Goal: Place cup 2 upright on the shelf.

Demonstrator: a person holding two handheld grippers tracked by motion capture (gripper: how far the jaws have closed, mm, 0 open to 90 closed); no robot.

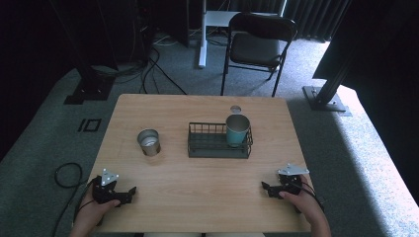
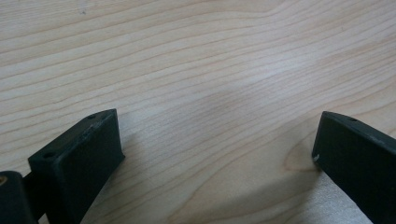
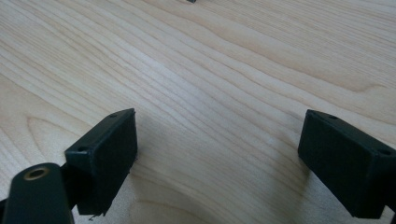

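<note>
I rest my left gripper point(image 1: 129, 191) near the front left corner of the pale wooden table point(image 1: 197, 202), jaws spread and empty, ready for the open silver metal can point(image 1: 148, 142) standing left of centre. The dark wire basket point(image 1: 217, 148) at mid-table holds the upright teal paper cup point(image 1: 237, 130) in its right end, a small round lid point(image 1: 235, 108) lying behind it. My right gripper point(image 1: 267, 188) waits spread wide by the front right corner, likely for that cup
</note>
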